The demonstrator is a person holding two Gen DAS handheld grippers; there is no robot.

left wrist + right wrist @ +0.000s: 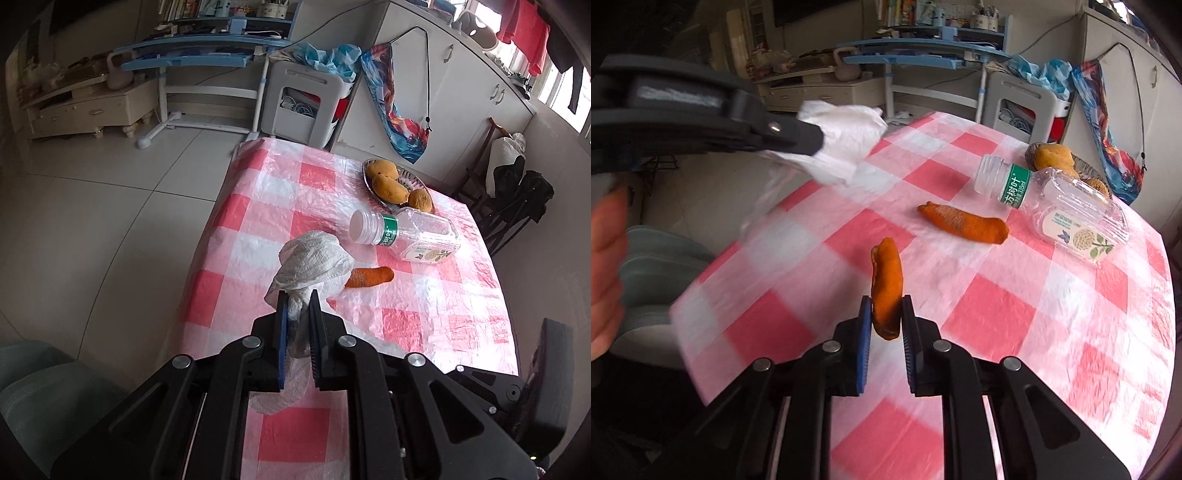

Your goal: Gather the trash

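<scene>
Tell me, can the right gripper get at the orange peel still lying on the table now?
Probably not yet: the right gripper is shut on another peel piece. The lying peel has open tablecloth before it.

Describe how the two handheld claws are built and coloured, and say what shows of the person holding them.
Both the left claw and the right claw are matte black, with angular linkage arms joined by round silver pivot bolts. Each has two flat, upright fingers lined with ribbed blue pads. No cables or markings are visible. Of the person, only a bare hand shows at the edge of the right wrist view; no sleeve is in sight.
</scene>
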